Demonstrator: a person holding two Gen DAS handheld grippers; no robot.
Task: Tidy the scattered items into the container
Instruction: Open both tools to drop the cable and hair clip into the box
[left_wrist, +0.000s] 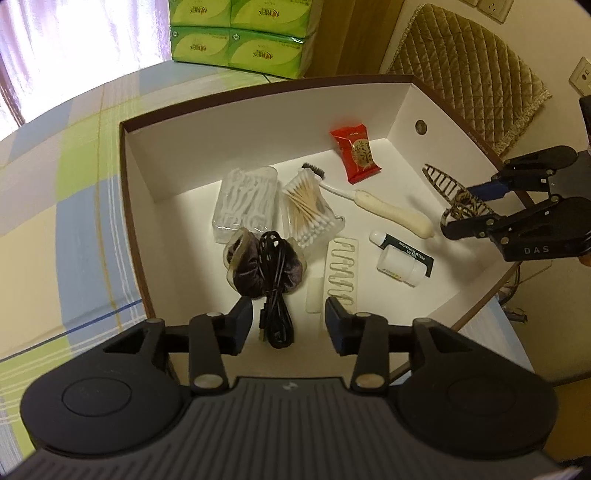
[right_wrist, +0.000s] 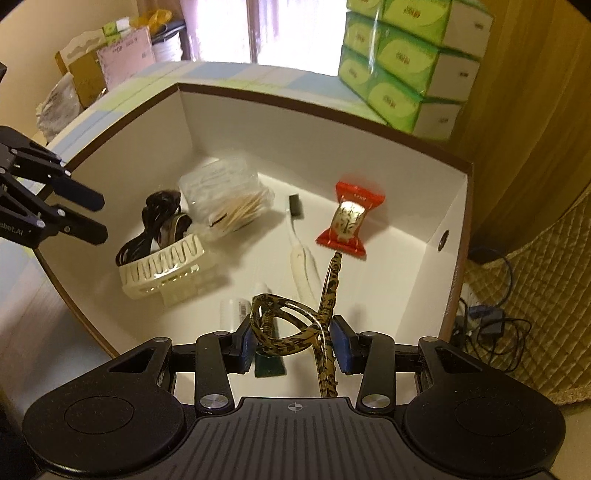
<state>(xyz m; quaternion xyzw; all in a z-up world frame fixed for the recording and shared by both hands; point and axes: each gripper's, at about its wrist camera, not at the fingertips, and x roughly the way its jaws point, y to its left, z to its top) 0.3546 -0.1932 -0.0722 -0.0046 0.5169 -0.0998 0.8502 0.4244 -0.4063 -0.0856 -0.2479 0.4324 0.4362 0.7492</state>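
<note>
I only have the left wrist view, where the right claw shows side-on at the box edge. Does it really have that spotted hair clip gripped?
Observer: Yes. The right claw is shut on the hair clip, with a blue pad against each side.
Operator: Is the clip over the box yet?
Observer: Yes. In the right wrist view it hangs inside the box walls, with the lip balm pack showing just beneath it.
Operator: Anything beyond the box that my view misses?
Observer: A cardboard carton stands near the window, past the far left corner of the box.
</note>
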